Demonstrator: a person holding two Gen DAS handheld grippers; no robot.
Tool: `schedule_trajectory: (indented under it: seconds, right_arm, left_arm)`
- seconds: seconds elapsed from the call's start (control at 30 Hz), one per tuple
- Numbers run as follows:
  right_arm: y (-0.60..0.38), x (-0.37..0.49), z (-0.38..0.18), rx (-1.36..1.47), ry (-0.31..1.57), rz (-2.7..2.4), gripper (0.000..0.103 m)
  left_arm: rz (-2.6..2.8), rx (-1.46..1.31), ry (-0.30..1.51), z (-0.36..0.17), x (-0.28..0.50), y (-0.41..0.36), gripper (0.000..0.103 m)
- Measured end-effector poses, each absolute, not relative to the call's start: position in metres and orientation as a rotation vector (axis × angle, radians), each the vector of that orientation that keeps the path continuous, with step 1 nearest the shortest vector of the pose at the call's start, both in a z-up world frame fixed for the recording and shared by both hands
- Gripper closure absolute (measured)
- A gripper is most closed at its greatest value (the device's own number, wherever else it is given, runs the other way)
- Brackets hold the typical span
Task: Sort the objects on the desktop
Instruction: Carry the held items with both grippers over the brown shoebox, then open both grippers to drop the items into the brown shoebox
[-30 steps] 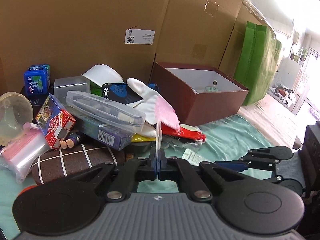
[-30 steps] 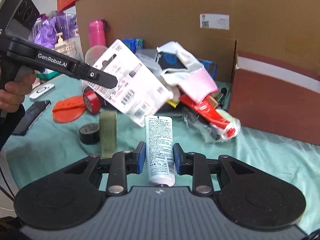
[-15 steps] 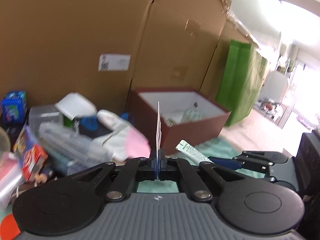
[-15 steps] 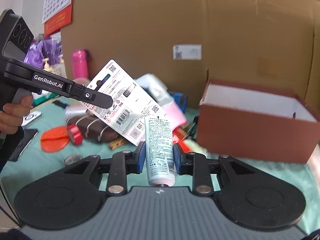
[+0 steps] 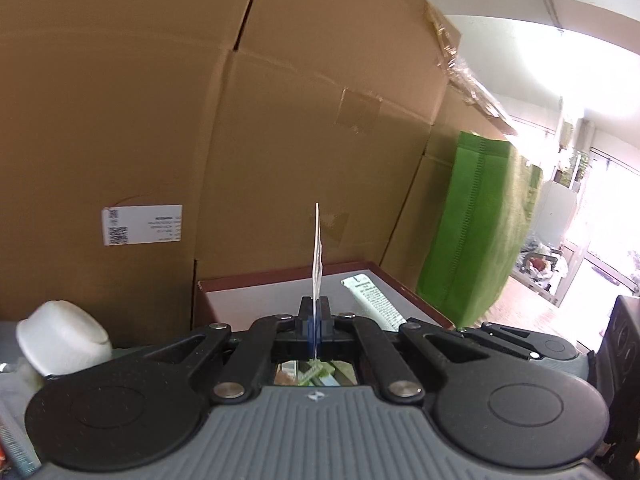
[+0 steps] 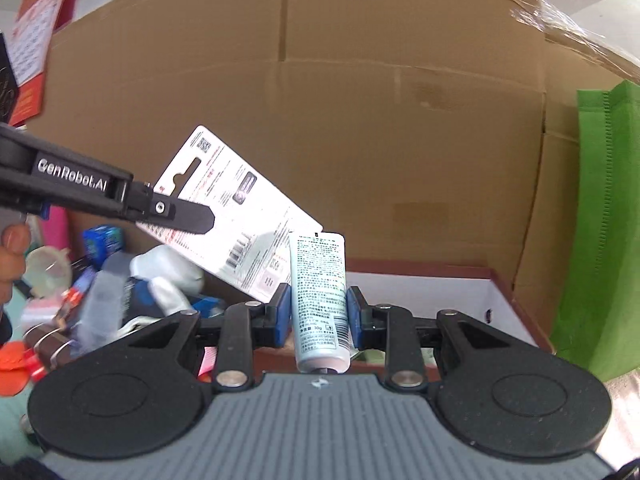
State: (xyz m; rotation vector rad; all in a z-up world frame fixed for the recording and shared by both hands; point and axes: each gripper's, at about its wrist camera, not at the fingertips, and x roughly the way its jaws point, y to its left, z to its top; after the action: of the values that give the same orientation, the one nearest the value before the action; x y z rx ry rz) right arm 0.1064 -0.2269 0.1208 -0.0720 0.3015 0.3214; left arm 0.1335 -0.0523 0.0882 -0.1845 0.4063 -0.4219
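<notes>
Nearest the right wrist camera, the right gripper point(image 6: 319, 312) clamps its blue pads on a white tube point(image 6: 320, 292) that stands upright just in front of the red-brown box point(image 6: 516, 296). To the left of the box, the left gripper point(image 6: 196, 218) pinches a white packaging card point(image 6: 236, 208), raised above the box's near edge with its jaws fully together. Behind the box stands a wall of cardboard cartons point(image 6: 360, 120), with a green bag point(image 6: 600, 220) to the box's right

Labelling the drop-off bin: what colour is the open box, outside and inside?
The open box is reddish-brown outside and white inside, clearest in the right wrist view.
</notes>
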Motion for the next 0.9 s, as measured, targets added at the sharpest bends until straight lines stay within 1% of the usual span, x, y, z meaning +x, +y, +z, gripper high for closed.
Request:
schedule_trajectory:
  seconds: [0.13,0.4,0.57,0.8,0.83,0.87,0.9]
  right_arm:
    - [-0.235,0.148,0.110,-0.062,0.335,0.279,0.075]
    - [-0.241,0.215,0.073,-0.046,0.452,0.236,0.075]
    - [-0.237,0.240,0.054,-0.103,0.540,0.220,0.074]
    - [-0.237,0.252,0.041,-0.127,0.587,0.215,0.074]
    - [-0.233,0.255,0.042,-0.130,0.590,0.221,0.074]
    - [-0.231,0.255,0.043,-0.133,0.583,0.223,0.073]
    - [-0.236,0.250,0.044,-0.138,0.576,0.225,0.072]
  left_arm:
    - [-0.402,-0.186,0.452,0.070,0.171,-0.073,0.103]
    - [-0.373,-0.183,0.552,0.036,0.226,-0.090,0.103]
    - [-0.373,-0.151,0.595,0.023,0.243,-0.099,0.103]
    - [-0.366,-0.133,0.612,0.015,0.249,-0.101,0.103]
    - [-0.368,-0.129,0.604,0.015,0.248,-0.100,0.100]
    - [-0.372,-0.123,0.597,0.016,0.246,-0.099,0.081]
    - [-0.376,-0.118,0.586,0.017,0.244,-0.098,0.048]
